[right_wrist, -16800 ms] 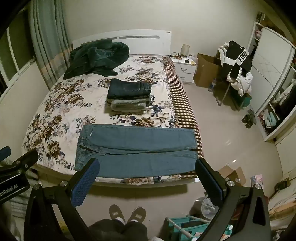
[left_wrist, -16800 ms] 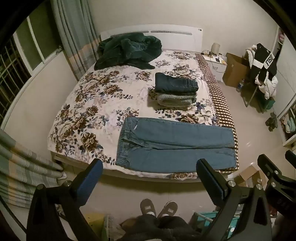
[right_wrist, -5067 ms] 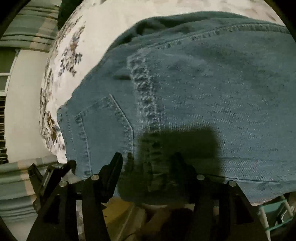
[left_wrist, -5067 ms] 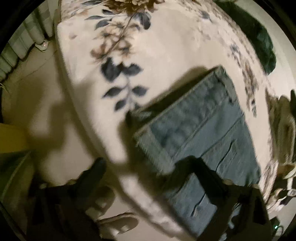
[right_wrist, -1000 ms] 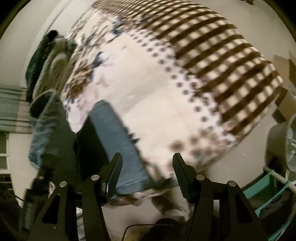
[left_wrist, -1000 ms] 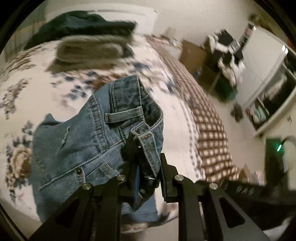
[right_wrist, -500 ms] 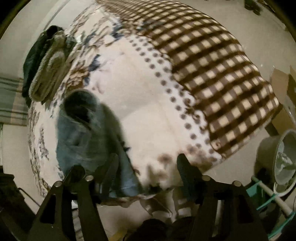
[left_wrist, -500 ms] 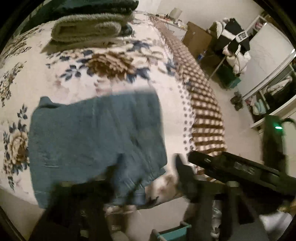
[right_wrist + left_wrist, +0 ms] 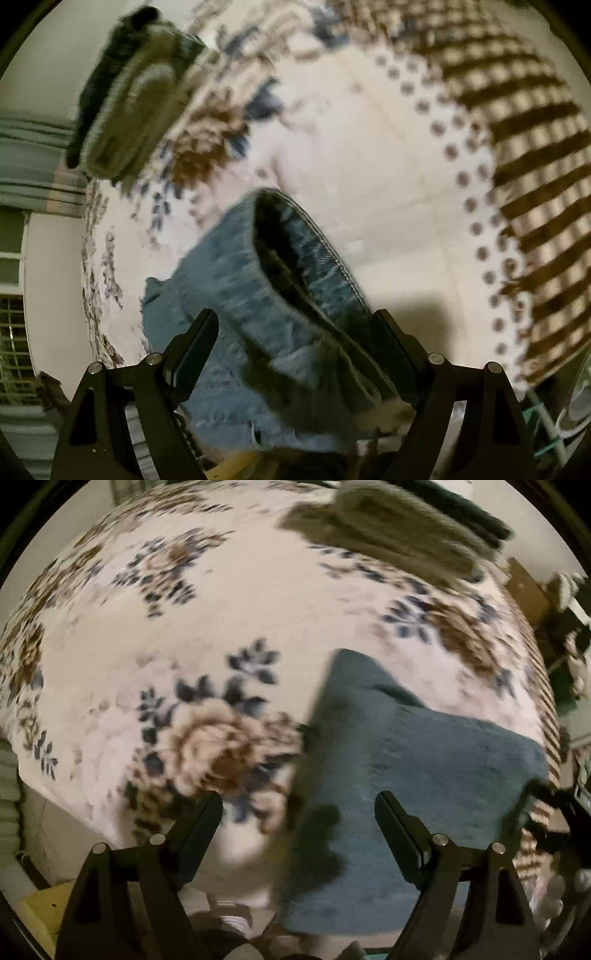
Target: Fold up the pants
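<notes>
Left gripper [image 9: 298, 810] at the frame's bottom, jaws opening, pointing steeply down. Right gripper [image 9: 297, 328] likewise, jaws opening wide.

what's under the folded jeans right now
The folded jeans lie on the floral bedspread at the bed's near edge. The bedspread directly beneath is covered, so anything there cannot be seen.

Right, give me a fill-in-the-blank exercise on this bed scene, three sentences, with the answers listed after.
1. The folded jeans lie on a bedspread printed with a ____ pattern.
2. The left gripper and the right gripper are both ____, pads pressing on nothing.
3. Toward the right side of the bed, the bedspread's border is brown and ____.

Missing words: floral; open; checked
</notes>
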A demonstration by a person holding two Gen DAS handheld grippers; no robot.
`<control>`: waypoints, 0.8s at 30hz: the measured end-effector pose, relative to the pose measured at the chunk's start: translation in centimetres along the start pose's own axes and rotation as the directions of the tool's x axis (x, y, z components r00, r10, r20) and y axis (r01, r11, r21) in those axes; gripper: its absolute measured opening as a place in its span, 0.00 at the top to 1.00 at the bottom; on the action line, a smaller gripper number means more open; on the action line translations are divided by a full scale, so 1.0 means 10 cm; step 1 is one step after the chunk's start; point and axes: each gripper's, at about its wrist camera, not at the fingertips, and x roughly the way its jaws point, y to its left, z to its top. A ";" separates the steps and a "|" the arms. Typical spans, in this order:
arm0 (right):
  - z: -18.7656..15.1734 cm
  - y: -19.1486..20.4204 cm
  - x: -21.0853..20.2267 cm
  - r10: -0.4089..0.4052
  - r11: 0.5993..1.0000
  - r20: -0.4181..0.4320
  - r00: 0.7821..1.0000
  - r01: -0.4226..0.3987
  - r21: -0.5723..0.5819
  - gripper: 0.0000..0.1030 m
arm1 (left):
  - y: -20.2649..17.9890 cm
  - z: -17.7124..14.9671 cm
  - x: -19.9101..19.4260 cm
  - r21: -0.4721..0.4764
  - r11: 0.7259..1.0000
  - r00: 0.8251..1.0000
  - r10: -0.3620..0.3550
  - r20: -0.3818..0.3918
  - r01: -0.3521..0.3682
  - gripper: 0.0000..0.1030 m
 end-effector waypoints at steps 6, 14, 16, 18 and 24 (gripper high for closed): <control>-0.07 -0.03 0.17 0.057 0.998 -0.045 0.997 -0.056 0.039 0.77 | 0.05 0.19 0.10 -0.039 0.998 0.999 -0.043 -0.009 0.043 0.19; -0.31 -0.40 -0.25 -0.015 0.984 -0.015 1.000 0.018 0.175 0.78 | -0.29 0.58 0.36 -0.028 0.991 0.989 -0.135 -0.057 0.133 0.19; -0.29 -0.47 -0.03 -0.052 0.984 -0.124 0.991 0.072 0.163 0.69 | -0.37 0.68 0.52 -0.009 0.992 0.989 -0.124 -0.083 0.123 0.19; -0.26 -0.51 0.04 -0.086 0.983 -0.154 0.984 0.110 0.149 0.57 | -0.44 0.77 0.69 0.017 0.994 0.989 -0.105 -0.104 0.107 0.18; -0.37 -0.81 -0.14 0.101 0.964 -0.042 0.994 -0.087 0.253 0.29 | -0.53 0.82 0.81 0.093 0.992 0.992 -0.075 -0.102 0.084 0.18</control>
